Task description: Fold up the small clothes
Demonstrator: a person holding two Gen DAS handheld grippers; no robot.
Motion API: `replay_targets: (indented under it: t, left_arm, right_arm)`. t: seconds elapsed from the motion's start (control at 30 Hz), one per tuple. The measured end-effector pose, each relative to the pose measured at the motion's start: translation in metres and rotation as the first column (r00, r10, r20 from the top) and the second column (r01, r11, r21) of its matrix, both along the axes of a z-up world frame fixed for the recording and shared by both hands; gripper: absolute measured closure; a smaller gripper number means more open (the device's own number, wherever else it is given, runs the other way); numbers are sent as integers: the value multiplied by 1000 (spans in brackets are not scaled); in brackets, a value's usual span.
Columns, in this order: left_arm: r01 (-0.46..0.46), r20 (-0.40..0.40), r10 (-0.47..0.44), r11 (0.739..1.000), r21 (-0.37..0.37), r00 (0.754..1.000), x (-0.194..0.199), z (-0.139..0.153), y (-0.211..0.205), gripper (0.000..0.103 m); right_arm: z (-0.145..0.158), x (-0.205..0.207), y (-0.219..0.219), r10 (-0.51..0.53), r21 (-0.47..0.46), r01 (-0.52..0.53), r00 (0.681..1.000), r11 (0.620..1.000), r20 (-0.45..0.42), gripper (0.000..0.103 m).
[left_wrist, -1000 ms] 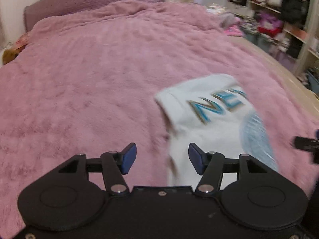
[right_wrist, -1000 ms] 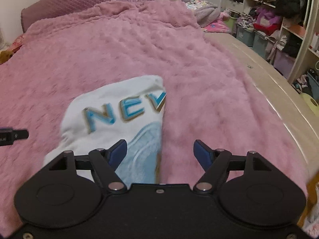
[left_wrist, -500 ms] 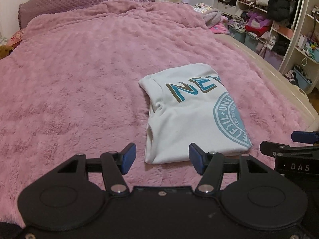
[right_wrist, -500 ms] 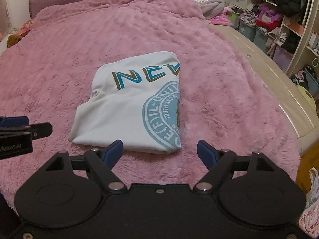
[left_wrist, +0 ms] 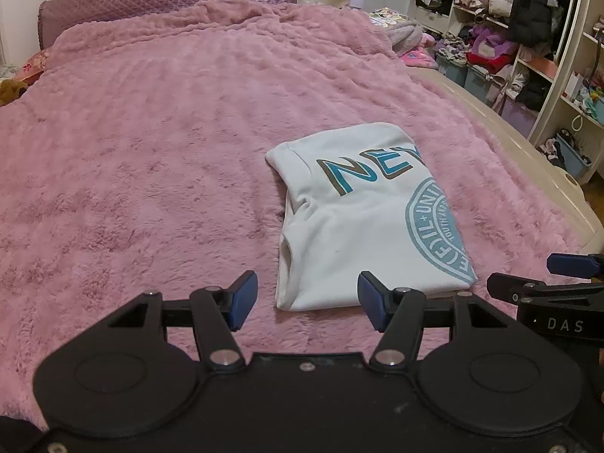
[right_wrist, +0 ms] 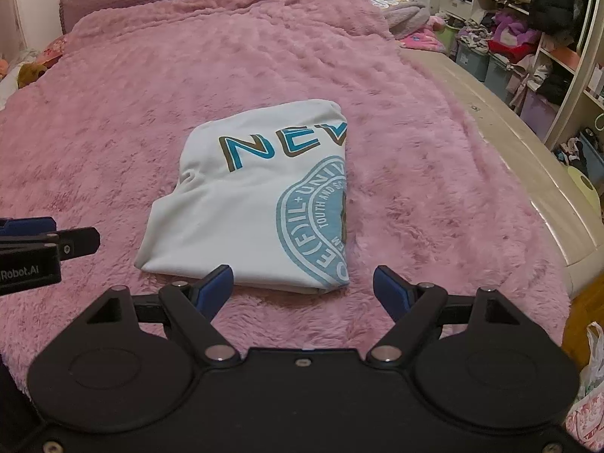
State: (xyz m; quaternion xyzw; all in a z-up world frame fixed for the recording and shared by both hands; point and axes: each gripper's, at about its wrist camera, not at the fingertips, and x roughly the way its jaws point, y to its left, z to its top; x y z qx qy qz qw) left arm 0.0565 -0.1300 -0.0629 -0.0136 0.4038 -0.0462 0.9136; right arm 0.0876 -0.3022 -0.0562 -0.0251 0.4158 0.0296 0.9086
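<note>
From my left wrist camera I see one folded white shirt (left_wrist: 362, 222) lying flat on the pink blanket (left_wrist: 151, 143), just ahead and slightly right of my left gripper (left_wrist: 307, 300). Its two blue pads stand wide apart, holding nothing. The print shows "NEV" and part of a round teal seal, both cut off at the fold. The right gripper (left_wrist: 566, 279) pokes in at the right edge, mostly out of frame.

From my right wrist camera, the same shirt (right_wrist: 256, 204) lies just beyond my right gripper (right_wrist: 304, 288), which is also spread wide and empty. The left gripper (right_wrist: 45, 241) shows only partly at the left edge. Since half a second ago both cameras have edged slightly nearer; the shirt has not shifted.
</note>
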Motion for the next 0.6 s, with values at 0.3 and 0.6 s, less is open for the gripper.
replay_targets:
  t: [0.3,0.6]
  left_arm:
    - [12,-1,-12,1000,-3,1000,-1,0,-2,43]
    - [14,-4,-14,1000,-7,1000,-3,0,0,42]
  right_arm:
    - [1,-1,1,10,17,-10,1000,1000,-1,25]
    - [5,-4,1,18,17,-18,1000,1000,11,25]
